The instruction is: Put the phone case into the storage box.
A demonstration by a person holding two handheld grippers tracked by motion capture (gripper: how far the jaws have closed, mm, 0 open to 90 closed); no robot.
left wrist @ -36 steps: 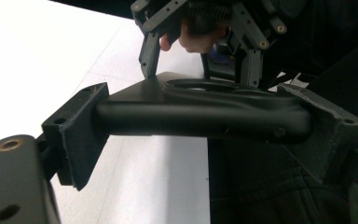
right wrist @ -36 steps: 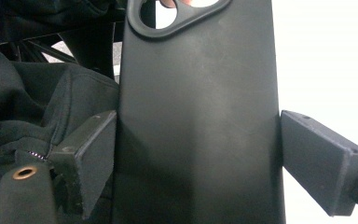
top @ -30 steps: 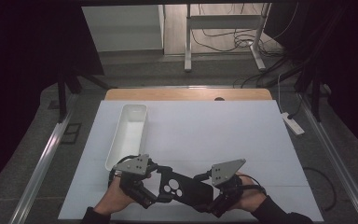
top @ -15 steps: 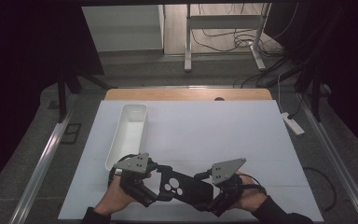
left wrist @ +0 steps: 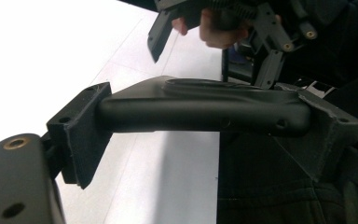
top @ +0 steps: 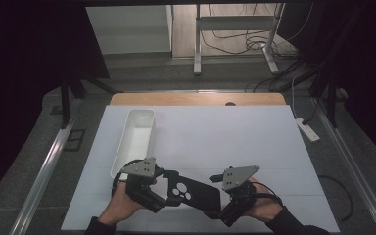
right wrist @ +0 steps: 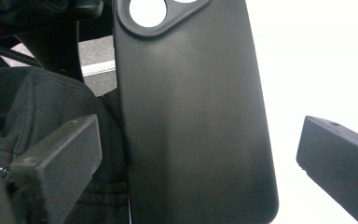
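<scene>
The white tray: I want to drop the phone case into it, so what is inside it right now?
The white tray looks empty in the high view: bare white floor and walls. Its near end is covered by the left gripper.

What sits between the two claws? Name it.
A black phone case spans the gap in the high view: the left claw grips its camera end, and the right claw, just opened, flanks the other end.

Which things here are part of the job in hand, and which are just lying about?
In the job:
black phone case
left tool, shut on the case's camera end
right tool, jaws just opened, case between them

Lying about:
white tray
power strip beside the table
</scene>
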